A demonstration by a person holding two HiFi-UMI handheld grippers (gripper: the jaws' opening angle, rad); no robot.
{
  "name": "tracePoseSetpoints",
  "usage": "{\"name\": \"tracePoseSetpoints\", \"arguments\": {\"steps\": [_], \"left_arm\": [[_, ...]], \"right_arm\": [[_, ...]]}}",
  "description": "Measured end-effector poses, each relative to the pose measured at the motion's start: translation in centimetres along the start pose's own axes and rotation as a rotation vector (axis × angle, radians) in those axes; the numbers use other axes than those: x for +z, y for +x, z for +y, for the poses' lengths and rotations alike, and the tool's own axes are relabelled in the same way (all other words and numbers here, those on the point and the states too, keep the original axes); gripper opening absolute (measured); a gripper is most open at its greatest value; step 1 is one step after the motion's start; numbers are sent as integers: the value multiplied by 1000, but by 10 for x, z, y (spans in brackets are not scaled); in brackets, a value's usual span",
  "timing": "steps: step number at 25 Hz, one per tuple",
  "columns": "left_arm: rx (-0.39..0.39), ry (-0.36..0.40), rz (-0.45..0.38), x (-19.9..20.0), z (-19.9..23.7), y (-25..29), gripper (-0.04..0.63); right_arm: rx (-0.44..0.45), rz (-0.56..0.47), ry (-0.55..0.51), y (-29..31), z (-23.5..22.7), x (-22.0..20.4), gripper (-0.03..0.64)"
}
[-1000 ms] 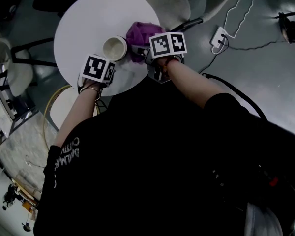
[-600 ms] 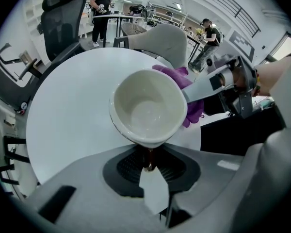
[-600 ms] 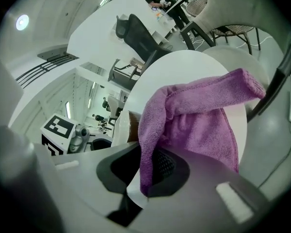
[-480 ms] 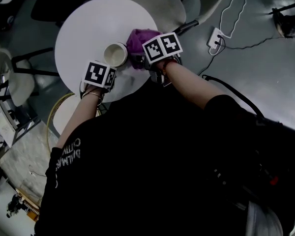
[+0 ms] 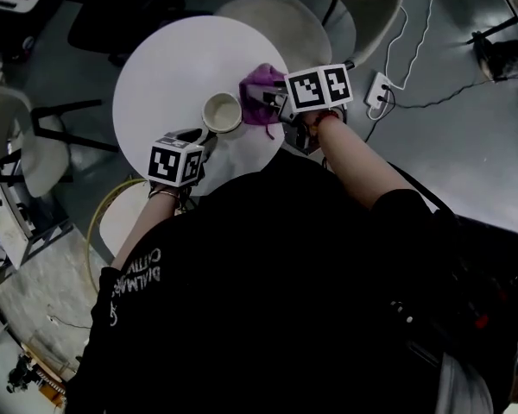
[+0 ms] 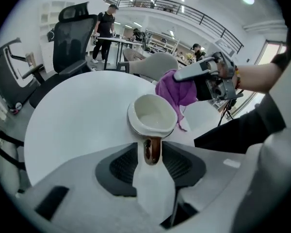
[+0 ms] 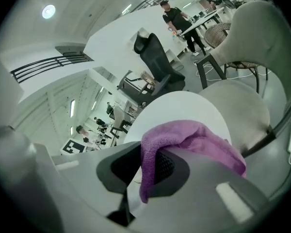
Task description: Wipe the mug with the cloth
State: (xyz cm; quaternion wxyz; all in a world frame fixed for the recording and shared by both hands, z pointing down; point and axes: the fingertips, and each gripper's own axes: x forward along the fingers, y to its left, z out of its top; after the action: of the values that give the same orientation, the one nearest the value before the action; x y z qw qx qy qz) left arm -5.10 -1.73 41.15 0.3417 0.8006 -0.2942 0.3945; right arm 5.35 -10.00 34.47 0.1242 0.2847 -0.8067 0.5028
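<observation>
A cream mug (image 5: 222, 112) stands upright on the round white table (image 5: 164, 67), its brown handle (image 6: 152, 151) towards me. My left gripper (image 5: 203, 136) is just behind it. Its jaws have just been opening, and the handle sits in the gap between them with space on both sides. In the left gripper view the mug (image 6: 152, 114) fills the centre. My right gripper (image 5: 272, 102) is shut on the purple cloth (image 5: 261, 93), held in the air just right of the mug. The cloth (image 7: 194, 140) drapes over one jaw and hangs down between them.
A beige shell chair (image 5: 276, 15) stands beyond the table. A white power strip (image 5: 382, 87) with cables lies on the grey floor at the right. A round stool (image 5: 121, 214) is below the table's near left edge. A black office chair (image 6: 75, 33) stands behind the table.
The left jaws have let go of the mug handle and drawn back a little. The right gripper has lifted with the cloth, off the mug's side.
</observation>
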Motion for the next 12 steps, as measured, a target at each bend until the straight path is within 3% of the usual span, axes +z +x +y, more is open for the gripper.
{"name": "tracePoseSetpoints", "arguments": {"steps": [8, 12], "left_arm": [[-26, -59, -141, -9, 11, -52, 153], [-10, -158, -290, -4, 27, -96, 102]], "right_arm": [[-13, -126, -72, -12, 37, 42, 31], [24, -183, -126, -16, 69, 67, 31]]}}
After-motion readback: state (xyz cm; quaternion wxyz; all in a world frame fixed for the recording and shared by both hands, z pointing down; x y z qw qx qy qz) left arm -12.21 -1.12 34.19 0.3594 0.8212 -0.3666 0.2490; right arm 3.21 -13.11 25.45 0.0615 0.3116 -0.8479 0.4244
